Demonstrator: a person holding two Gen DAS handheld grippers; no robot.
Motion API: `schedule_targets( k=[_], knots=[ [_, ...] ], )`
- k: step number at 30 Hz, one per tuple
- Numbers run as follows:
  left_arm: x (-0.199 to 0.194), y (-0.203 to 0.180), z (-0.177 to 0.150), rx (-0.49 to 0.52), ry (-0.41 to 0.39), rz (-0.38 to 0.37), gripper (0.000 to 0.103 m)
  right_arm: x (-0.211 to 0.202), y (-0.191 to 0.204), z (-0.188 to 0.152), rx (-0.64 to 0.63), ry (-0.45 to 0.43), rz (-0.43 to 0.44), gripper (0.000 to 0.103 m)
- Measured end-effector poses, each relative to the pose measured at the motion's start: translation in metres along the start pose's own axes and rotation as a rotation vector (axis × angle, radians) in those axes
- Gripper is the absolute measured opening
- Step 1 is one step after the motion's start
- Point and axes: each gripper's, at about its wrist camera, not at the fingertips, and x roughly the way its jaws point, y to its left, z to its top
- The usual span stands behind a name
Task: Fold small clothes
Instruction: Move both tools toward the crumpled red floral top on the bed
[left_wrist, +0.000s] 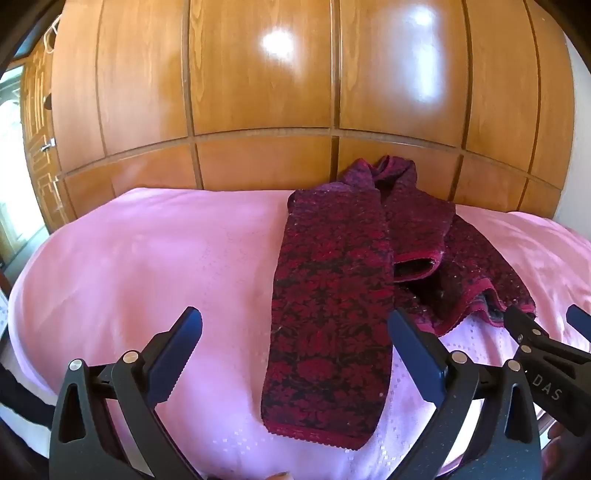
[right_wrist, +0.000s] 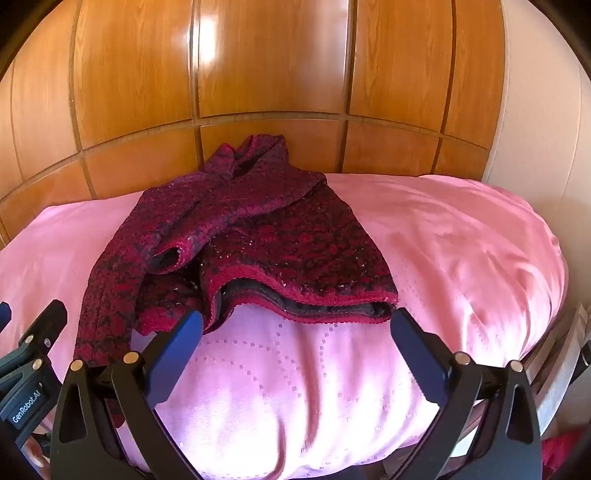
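Observation:
A small dark red and black patterned knit sweater (left_wrist: 332, 295) lies on a pink cloth-covered surface (left_wrist: 147, 258), its left side folded into a long strip toward me and a sleeve cuff lying over the middle. It also shows in the right wrist view (right_wrist: 258, 236), hem facing me. My left gripper (left_wrist: 295, 332) is open and empty, held above the near end of the folded strip. My right gripper (right_wrist: 297, 328) is open and empty, just in front of the hem. The right gripper shows at the right edge of the left wrist view (left_wrist: 543, 325).
A tall glossy wooden wardrobe (left_wrist: 258, 92) stands right behind the pink surface. The pink cloth (right_wrist: 461, 240) extends to the right of the sweater. A bright window or doorway (left_wrist: 11, 122) is at far left. The left gripper's body (right_wrist: 29, 354) shows at the left edge.

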Motion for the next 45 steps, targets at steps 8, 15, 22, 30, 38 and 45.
schedule_targets(
  k=[8,15,22,30,38,45],
  knots=[
    [0.002,0.004,-0.003,-0.022,0.013,-0.016,0.1,0.005,-0.003,-0.006,-0.008,0.022,0.012,0.101],
    [0.009,0.003,-0.005,-0.016,0.018,-0.009,0.1,-0.002,-0.005,-0.013,0.031,-0.008,0.024,0.101],
    [0.008,0.004,-0.006,-0.026,0.018,-0.016,0.1,-0.012,-0.008,-0.028,0.056,-0.001,0.074,0.101],
    [0.011,0.004,-0.006,-0.034,0.035,-0.036,0.1,-0.024,-0.01,-0.037,0.035,-0.008,0.18,0.101],
    [0.011,0.0,-0.009,-0.01,0.042,-0.048,0.1,-0.019,-0.015,-0.029,0.024,-0.01,0.15,0.101],
    [0.011,-0.001,-0.007,-0.008,0.048,-0.066,0.1,-0.008,-0.025,-0.026,0.045,0.021,0.121,0.101]
  ],
)
